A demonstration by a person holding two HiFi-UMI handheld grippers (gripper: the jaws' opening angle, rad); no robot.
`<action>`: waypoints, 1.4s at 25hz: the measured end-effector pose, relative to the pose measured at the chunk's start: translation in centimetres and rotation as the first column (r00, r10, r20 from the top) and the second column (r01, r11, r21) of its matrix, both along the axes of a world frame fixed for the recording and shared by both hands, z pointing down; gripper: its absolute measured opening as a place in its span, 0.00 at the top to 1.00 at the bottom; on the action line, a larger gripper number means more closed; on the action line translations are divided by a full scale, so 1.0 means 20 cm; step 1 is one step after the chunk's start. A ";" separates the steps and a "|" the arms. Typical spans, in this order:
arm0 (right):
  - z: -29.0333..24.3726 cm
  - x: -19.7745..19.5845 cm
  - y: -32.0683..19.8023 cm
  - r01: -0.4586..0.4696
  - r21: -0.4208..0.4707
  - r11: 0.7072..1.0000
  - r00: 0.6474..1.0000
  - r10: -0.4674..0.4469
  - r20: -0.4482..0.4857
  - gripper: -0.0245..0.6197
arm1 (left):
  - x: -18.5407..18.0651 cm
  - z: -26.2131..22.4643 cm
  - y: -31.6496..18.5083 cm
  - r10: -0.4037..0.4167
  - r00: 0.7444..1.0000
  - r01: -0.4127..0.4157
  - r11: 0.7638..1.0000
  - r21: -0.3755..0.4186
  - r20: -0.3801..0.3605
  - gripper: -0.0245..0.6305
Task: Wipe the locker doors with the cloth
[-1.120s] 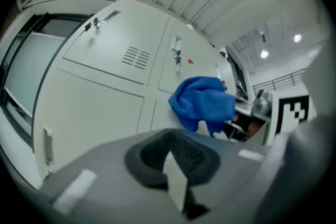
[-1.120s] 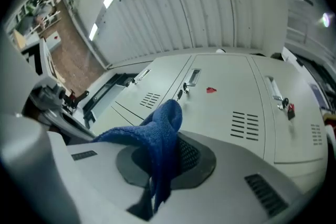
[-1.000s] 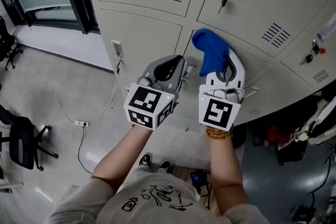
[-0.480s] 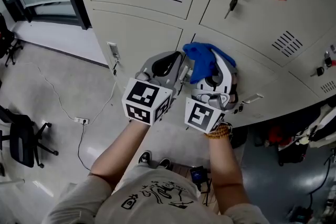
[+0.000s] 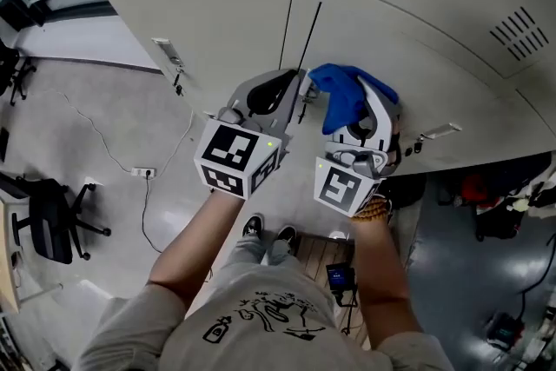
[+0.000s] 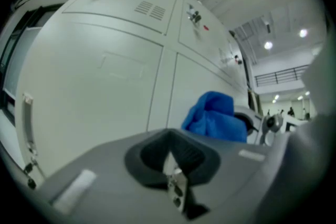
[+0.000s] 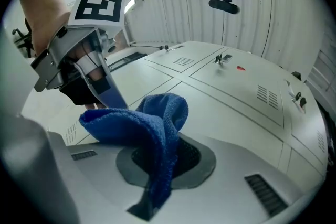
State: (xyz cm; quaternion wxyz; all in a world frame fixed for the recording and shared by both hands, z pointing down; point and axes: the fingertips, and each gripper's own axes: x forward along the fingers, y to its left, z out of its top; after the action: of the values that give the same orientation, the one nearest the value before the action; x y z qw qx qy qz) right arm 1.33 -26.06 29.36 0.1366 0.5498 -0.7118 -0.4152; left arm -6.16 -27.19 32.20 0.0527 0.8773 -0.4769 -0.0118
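A bunched blue cloth (image 5: 341, 96) hangs from my right gripper (image 5: 369, 106), which is shut on it and holds it against the lower right beige locker door (image 5: 434, 65). In the right gripper view the cloth (image 7: 152, 126) drapes over the closed jaws of the right gripper (image 7: 163, 160). Just to its left, my left gripper (image 5: 294, 88) is shut and holds nothing, pointing at the seam between the two lower doors. The left gripper view looks past the left gripper (image 6: 172, 160) to the lower left door (image 6: 100, 76) and the cloth (image 6: 215, 117).
A handle (image 5: 439, 132) juts from the right door and a hasp (image 5: 169, 56) from the left door. On the floor lie a cable with a power strip (image 5: 142, 174) and an office chair (image 5: 52, 221). Dark clutter (image 5: 495, 213) sits at the right.
Both grippers have moved lower on the lockers, so the upper doors slid up out of view. The right gripper with the cloth has drawn closer to the left gripper.
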 end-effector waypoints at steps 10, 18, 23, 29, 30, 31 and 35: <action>0.59 0.05 -0.02 -0.014 -0.145 0.989 1.000 0.015 0.008 0.91 | -0.02 0.43 -0.01 -0.007 1.000 0.010 0.994 -0.113 0.026 0.96; 0.95 -0.02 -0.02 0.015 -0.234 0.972 1.000 -0.013 0.010 0.91 | -0.02 0.68 0.00 -0.023 0.999 0.028 0.987 -0.158 0.032 0.96; 1.14 -0.12 -0.04 0.022 -0.263 0.965 0.996 -0.043 -0.075 0.91 | -0.05 0.77 0.01 -0.031 0.999 0.035 0.985 -0.170 0.028 0.96; 1.20 -0.01 -0.03 -0.047 -0.318 0.947 0.992 0.007 -0.124 0.91 | -0.06 0.79 0.06 -0.036 0.999 0.040 0.982 -0.183 0.029 0.96; 1.19 0.03 -0.03 -0.060 -0.325 0.944 0.992 0.020 -0.125 0.91 | -0.06 0.77 0.07 -0.035 0.999 0.040 0.983 -0.180 0.029 0.96; 1.17 0.06 -0.02 -0.072 -0.328 0.942 0.991 0.032 -0.128 0.91 | -0.05 0.74 0.08 -0.034 0.999 0.039 0.984 -0.176 0.029 0.96; 0.98 0.15 -0.03 -0.115 -0.302 0.946 0.988 0.077 -0.135 0.91 | 0.00 0.58 0.10 -0.025 1.000 0.027 0.990 -0.140 0.020 0.96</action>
State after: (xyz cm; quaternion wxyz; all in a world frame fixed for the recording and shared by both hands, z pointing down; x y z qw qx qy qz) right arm 4.36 -26.75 48.88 0.2841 0.5295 -0.7306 -0.3242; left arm -6.10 -25.18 43.75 0.1099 0.8652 -0.4883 0.0290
